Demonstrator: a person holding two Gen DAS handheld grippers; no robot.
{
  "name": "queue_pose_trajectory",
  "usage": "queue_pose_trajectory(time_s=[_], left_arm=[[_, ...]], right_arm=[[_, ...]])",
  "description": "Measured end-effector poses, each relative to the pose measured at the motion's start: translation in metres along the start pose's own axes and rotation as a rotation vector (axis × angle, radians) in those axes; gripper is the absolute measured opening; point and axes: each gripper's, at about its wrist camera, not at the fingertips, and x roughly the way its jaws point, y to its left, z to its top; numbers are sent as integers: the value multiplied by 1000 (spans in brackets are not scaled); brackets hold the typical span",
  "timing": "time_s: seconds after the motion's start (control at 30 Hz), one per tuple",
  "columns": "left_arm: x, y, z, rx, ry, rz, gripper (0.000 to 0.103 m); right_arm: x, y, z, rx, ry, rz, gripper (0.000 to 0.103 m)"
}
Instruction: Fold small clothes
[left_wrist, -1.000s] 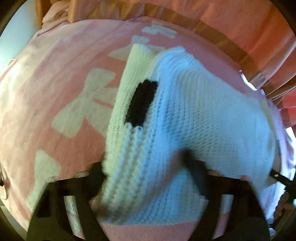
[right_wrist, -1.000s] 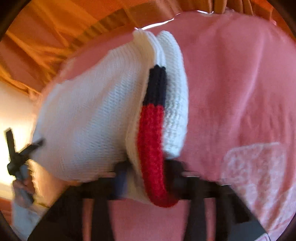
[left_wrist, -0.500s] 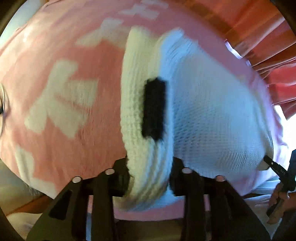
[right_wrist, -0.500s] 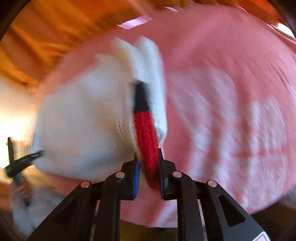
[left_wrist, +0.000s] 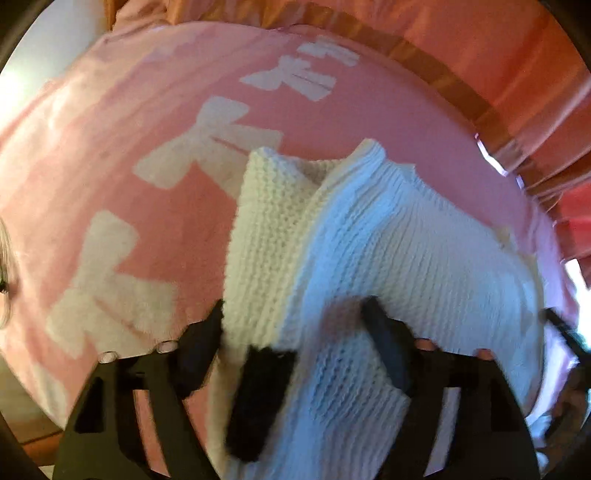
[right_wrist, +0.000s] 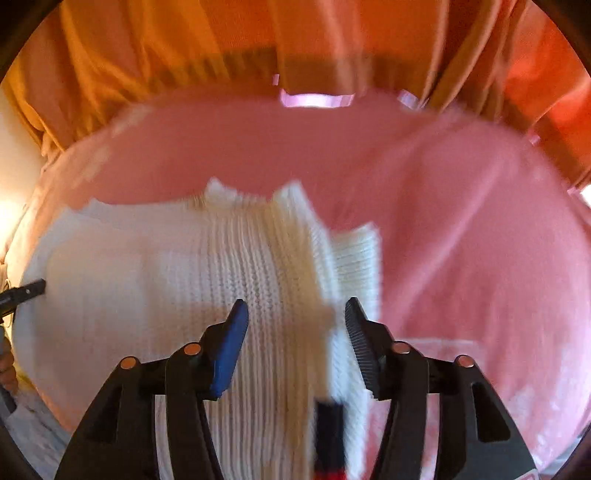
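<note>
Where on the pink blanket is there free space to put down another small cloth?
Free: blanket left of the sweater, and right of it in the right view. Crowded: near both claws, sweater fills it.

The sweater (left_wrist: 388, 258) lies on the blanket (left_wrist: 129, 192), curtain (right_wrist: 258, 44) behind.

White knit sweater (left_wrist: 388, 240), folded, dark trim, lying on pink bow-print blanket (left_wrist: 129, 177)

L wrist cam: close, looking fwd/down over white knit garment (left_wrist: 388, 236) on pink blanket (left_wrist: 147, 155). R wrist cam: same, from opposite end. Shared: garment, blanket, orange curtain (right_wrist: 295, 37).
</note>
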Motion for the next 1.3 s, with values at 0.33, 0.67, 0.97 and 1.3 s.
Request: queue_pose_trajectory(time_s=[0.33, 0.67, 0.97, 1.3], left_arm=[[-2, 8, 14, -39, -63, 27, 70], [3, 8, 1, -75, -38, -17, 66], [-73, -40, 4, -125, -98, -285, 23], [-112, -223, -1, 36, -125, -387, 23]], right_arm=[[-15, -15, 1, 114, -58, -55, 9], [-22, 117, -35, -169, -21, 257, 2], [31, 152, -10, -191, 119, 252, 0], [43, 99, 6, 63, 261, 511, 1]])
